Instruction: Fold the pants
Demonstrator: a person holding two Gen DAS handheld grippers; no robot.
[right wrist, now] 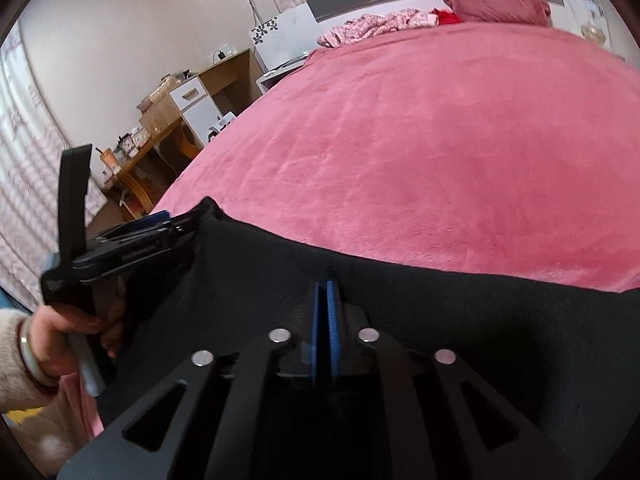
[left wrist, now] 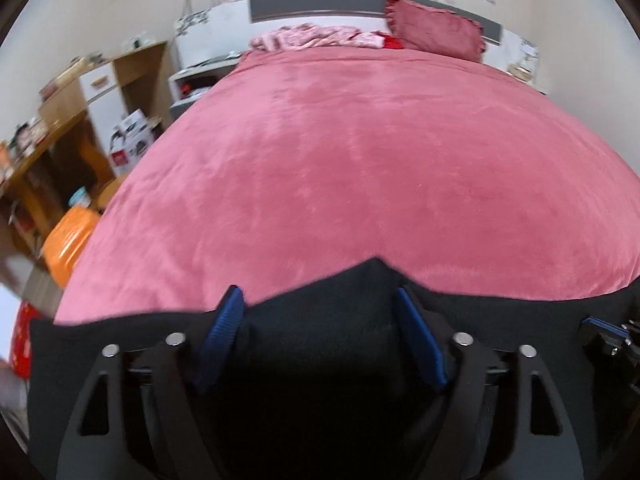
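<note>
**Black pants at the near edge of a pink bed**

The black pants (left wrist: 328,320) lie at the near edge of a big bed with a pink blanket (left wrist: 360,160). They spread wide from side to side, and one little peak of cloth pokes up in the middle of the left wrist view.

The left gripper (left wrist: 320,340) is right over the pants. Its two blue fingers (left wrist: 220,340) stand far apart. Black cloth lies between them, but the fingers do not squeeze it.

The right gripper (right wrist: 326,328) is over the pants (right wrist: 440,300) too. Its blue fingers (right wrist: 332,320) are pressed together. The tips sit right at a small fold in the cloth, but I cannot tell if any cloth is caught between them.

In the right wrist view, the left gripper (right wrist: 160,224) shows at the left side, at the corner of the pants. A hand (right wrist: 76,328) with a fuzzy pale sleeve (right wrist: 16,364) and a bracelet holds its handle.

Far away at the head of the bed, there is a dark pink pillow (left wrist: 436,28) and a crumpled pink cloth (left wrist: 316,38). Beside the bed stands a wooden desk (left wrist: 52,148) with small things on it, and an orange thing (left wrist: 68,240) sits near it.
</note>
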